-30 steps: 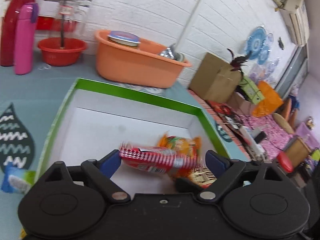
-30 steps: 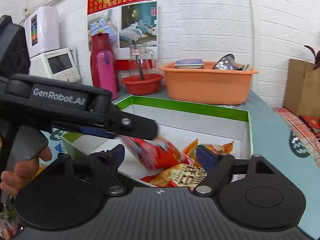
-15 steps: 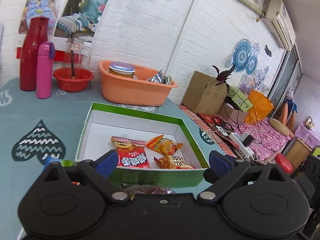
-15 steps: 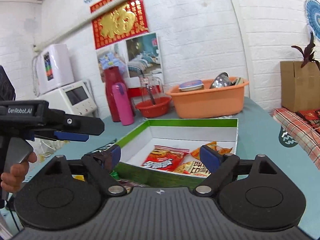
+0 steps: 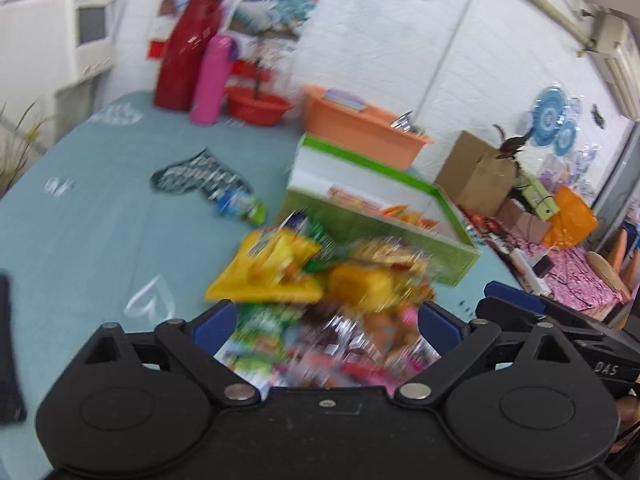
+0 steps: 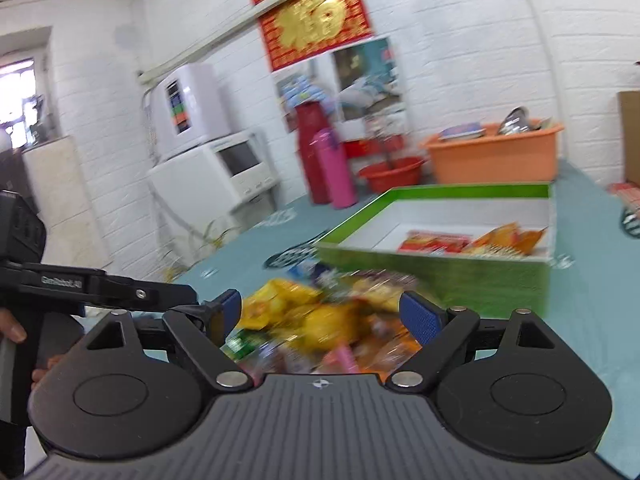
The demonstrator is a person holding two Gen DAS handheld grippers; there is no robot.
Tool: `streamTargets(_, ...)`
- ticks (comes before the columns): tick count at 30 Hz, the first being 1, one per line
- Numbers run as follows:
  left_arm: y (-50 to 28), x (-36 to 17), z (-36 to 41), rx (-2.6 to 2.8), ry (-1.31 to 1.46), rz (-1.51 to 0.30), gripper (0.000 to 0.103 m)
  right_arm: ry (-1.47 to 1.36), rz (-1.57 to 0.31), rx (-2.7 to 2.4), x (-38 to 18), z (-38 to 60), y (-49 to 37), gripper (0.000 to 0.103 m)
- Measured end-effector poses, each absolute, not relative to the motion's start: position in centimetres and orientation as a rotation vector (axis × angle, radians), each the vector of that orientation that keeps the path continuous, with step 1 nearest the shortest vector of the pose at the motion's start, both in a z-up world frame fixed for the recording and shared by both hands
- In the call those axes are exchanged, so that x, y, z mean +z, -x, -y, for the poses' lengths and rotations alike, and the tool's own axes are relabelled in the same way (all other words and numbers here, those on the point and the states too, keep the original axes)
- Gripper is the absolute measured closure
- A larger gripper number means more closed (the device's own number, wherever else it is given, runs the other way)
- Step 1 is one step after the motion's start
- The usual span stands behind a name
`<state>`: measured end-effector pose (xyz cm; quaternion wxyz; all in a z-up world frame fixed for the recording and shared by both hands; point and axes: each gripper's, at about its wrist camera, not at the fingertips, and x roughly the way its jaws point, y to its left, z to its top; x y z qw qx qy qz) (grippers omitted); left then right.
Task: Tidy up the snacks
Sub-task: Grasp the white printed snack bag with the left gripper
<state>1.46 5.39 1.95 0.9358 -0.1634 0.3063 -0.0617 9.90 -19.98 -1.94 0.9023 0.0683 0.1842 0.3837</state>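
Table (image 5: 88,216): teal cloth. Green box (image 6: 436,276): stands past the snack pile, a red packet (image 6: 434,241) and orange packets (image 6: 508,238) inside, toward its right wall. Snack pile (image 5: 320,280): blurred, beside the box's near wall. My left gripper (image 5: 326,322) and right gripper (image 6: 320,314): both spread wide above the pile, nothing held.

Bright, even room light, barely any shadows, both views smeared by motion blur, worst on the snack pile (image 5: 320,280) up close; fisheye bends the far white brick wall (image 6: 460,20), corners go black
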Motion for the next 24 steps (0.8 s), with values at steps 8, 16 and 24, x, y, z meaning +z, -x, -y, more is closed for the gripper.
streamTargets(8, 2.0, -1.9, -9.7, -0.080, 0.550, -0.696, 0.000, -0.128, -0.560, 0.993, -4.7, 14.5, -7.9, 0.000)
streamTargets(16, 1.3, -3.0, -12.1, -0.129, 0.669, -0.717, 0.000, -0.124, -0.703, 1.104, -6.6, 10.6, -7.2, 0.011)
streamTargets(24, -0.2, -3.7, -12.6, -0.168, 0.650, -0.750, 0.017, -0.208, -0.776, 1.012, -7.5, 9.8, -9.0, 0.011)
